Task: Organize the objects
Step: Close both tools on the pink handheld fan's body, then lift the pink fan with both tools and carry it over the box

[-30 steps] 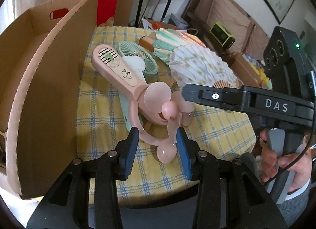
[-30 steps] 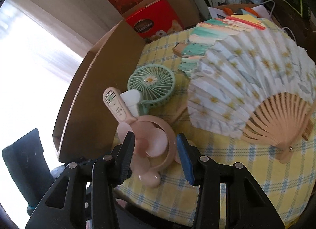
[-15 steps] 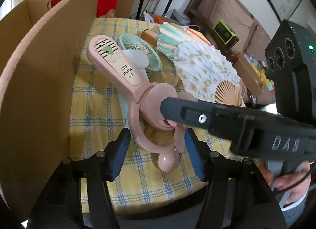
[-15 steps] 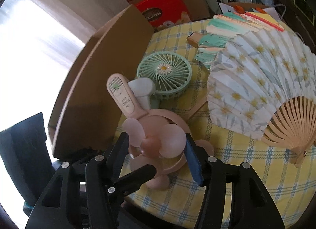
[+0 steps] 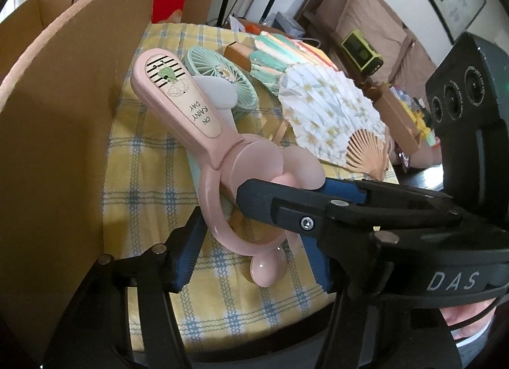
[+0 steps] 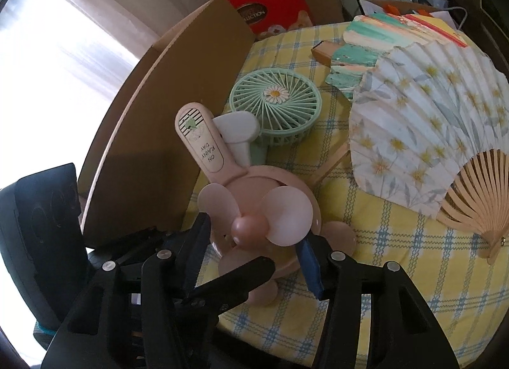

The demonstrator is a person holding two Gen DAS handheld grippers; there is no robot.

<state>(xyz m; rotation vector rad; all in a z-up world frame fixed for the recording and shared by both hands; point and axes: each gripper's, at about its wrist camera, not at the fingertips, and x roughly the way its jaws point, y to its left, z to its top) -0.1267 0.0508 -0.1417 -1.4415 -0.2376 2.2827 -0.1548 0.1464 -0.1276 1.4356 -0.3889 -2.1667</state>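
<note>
A pink handheld fan [image 5: 191,114] with a ring guard lies tilted on the yellow checked tablecloth [image 5: 152,178], its handle propped on a mint green fan [image 5: 219,73]. My left gripper [image 5: 254,242] stands open, its blue pads on either side of the ring's lower arc. My right gripper [image 6: 253,232] reaches in from the right and crosses the left one. Its jaws are closing with the pink fan [image 6: 206,149] head between them, and I see no pad pressing on it. One left finger [image 6: 241,273] shows under the fan head.
A tall cardboard box wall [image 5: 57,114] stands close on the left. An open white paper fan [image 6: 429,121] and a striped folded fan [image 6: 366,35] lie to the right, near the mint fan [image 6: 275,99]. Behind is a red box [image 6: 264,10]. The table's front edge is near.
The left jaws have widened around the ring. The right gripper has come in from the right, over the fan head, and now straddles it. The fan keeps its tilt.
</note>
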